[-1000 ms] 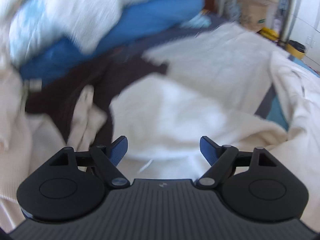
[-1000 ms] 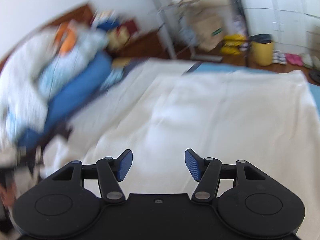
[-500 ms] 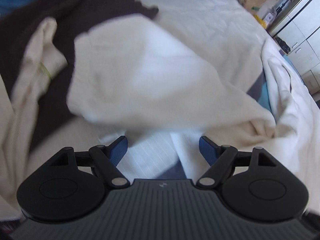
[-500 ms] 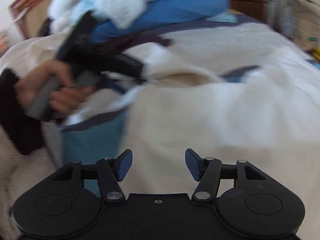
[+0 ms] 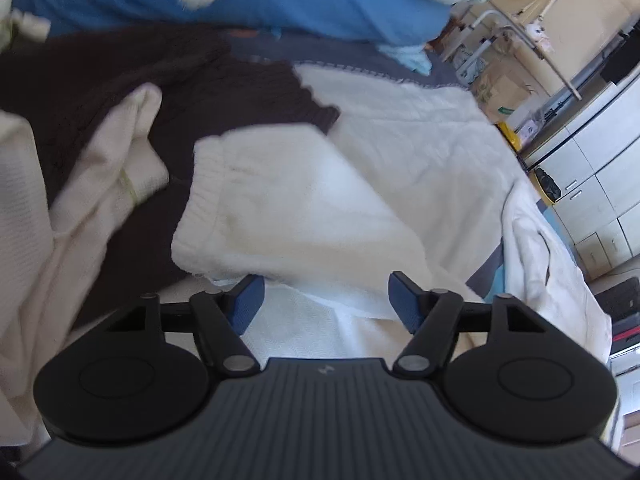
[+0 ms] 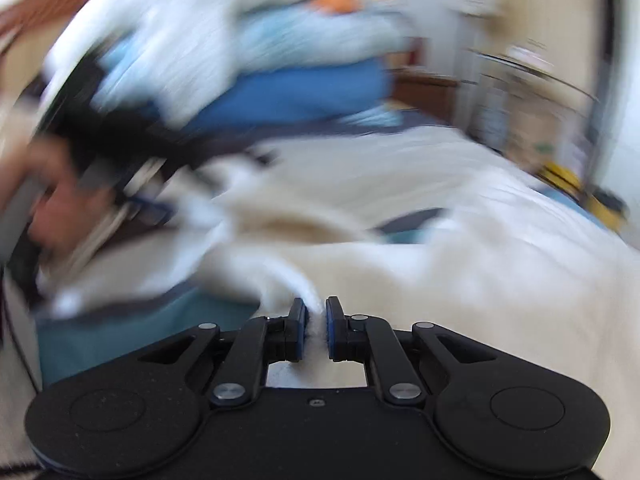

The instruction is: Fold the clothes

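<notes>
Cream fleece is filling most of the left wrist view: a cream garment (image 5: 288, 208) with a gathered, elastic-looking edge is lying on the bed, its near edge sitting just ahead of the left gripper (image 5: 326, 300). That gripper's jaws are standing wide apart with nothing between them, hovering over a white sheet (image 5: 308, 332). A dark brown knit (image 5: 180, 80) is lying partly under the cream garment on the left, and a paler cream knit piece (image 5: 116, 168) with a thin yellow stripe is draping over it. A blue duvet (image 5: 280, 8) is bunching along the far side of the bed, with white fluffy bedding on top.

In the right wrist view, heavily blurred, the right gripper (image 6: 316, 322) is pinching a fold of white-cream cloth (image 6: 460, 272) between its blue pads (image 6: 298, 320), the jaws nearly closed on it. A person's hand (image 6: 60, 204) is gripping a grey handle at the left edge, beside black gripper parts.

At the room's edge a brown cardboard box (image 5: 500, 88) is carrying a small green label, too small to read. White cabinets (image 5: 592, 184) are standing behind it. A small pale logo mark is showing on the left gripper's ribbed body; no letters are legible.
</notes>
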